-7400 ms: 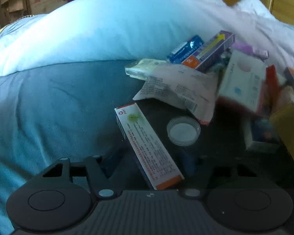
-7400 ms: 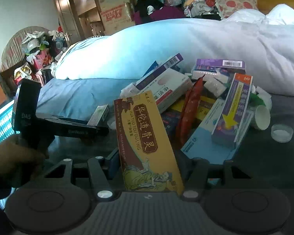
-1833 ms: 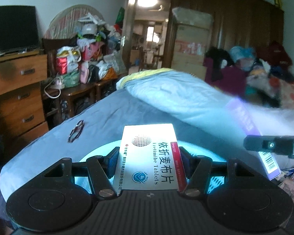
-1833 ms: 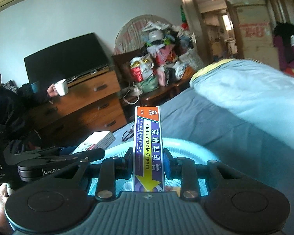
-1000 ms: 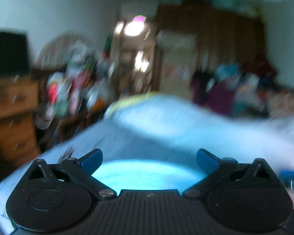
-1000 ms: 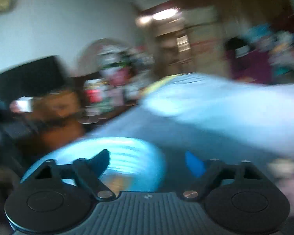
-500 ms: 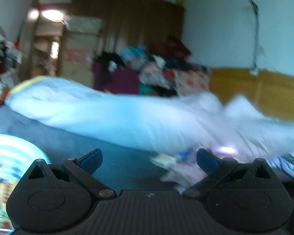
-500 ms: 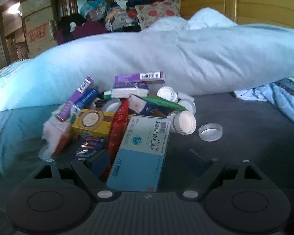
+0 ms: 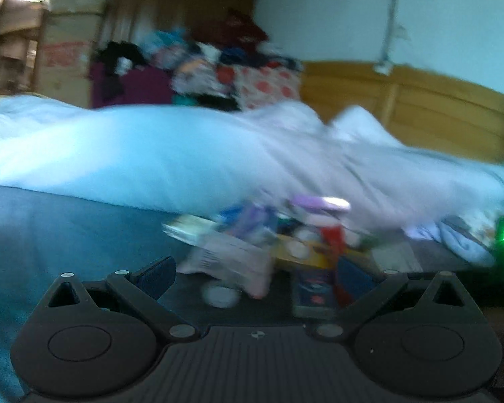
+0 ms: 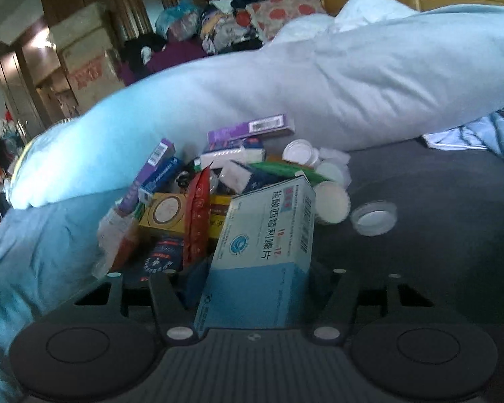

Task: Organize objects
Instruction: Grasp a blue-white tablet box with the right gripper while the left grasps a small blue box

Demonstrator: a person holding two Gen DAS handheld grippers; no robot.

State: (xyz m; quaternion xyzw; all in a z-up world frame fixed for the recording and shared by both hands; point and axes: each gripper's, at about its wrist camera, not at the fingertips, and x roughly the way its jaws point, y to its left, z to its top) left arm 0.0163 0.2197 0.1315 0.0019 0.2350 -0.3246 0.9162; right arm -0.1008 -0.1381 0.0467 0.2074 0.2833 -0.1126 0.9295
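Ahead, a red sachet point(image 10: 196, 215) flanks the blue box point(image 10: 263, 252).

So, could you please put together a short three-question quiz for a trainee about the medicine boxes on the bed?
1. True or false: the left gripper is open and holds nothing.
2. Which item sits between the fingers of the right gripper? A) red sachet B) light blue tablet box C) purple carton
3. Fill in: the loose white cap lies on the dark ____.

Key:
1. True; its fingers are spread, with the blurred pile beyond.
2. B, the light blue tablet box.
3. Bedsheet, to the right of the pile.
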